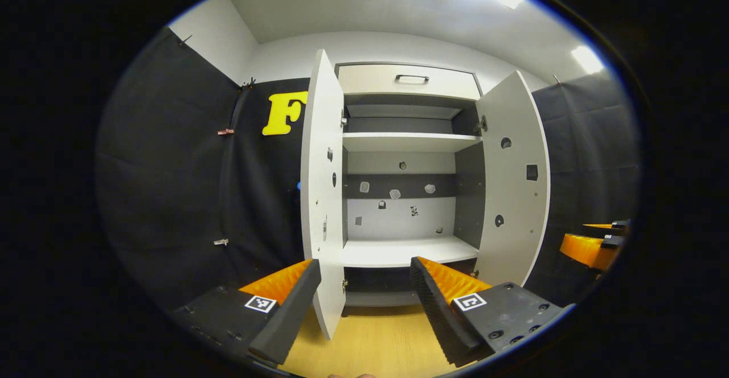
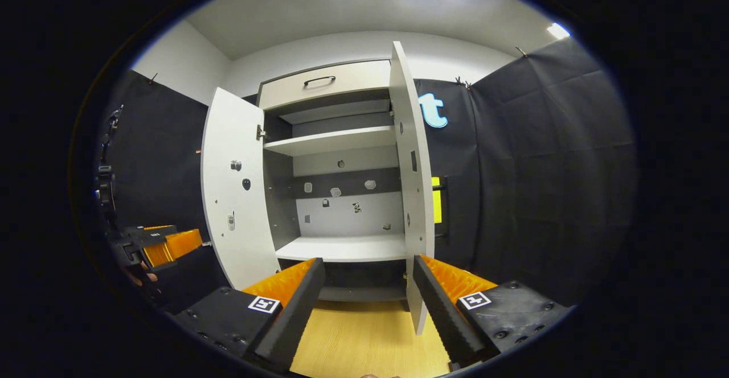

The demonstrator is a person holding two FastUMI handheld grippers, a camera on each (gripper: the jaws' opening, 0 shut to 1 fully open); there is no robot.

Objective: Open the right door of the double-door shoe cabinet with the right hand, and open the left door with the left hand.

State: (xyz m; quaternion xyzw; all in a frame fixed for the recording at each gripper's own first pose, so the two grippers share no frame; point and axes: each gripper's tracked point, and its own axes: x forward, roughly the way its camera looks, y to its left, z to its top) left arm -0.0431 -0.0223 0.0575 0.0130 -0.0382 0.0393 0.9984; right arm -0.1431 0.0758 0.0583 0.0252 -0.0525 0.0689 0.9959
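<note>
- The shoe cabinet (image 1: 401,196) is standing at the centre of the left gripper view and slightly left of centre in the right gripper view, against the booth wall, on a pale wooden floor (image 1: 370,338).
- Both of its doors are hanging wide open: the left door (image 1: 322,196) is showing edge-on just left of centre in the left gripper view, and the right door (image 2: 411,184) is showing edge-on just right of centre in the right gripper view.
- Inside, two white shelves (image 1: 407,141) are lying bare, with a grey back panel behind them.
- A drawer (image 1: 410,81) with a dark handle is sitting closed at the top.
- The left gripper (image 1: 364,301) is hovering low in its view, jaws apart, gripping nothing.
- The right gripper (image 2: 367,301) is likewise hovering with jaws apart, touching nothing.
</note>
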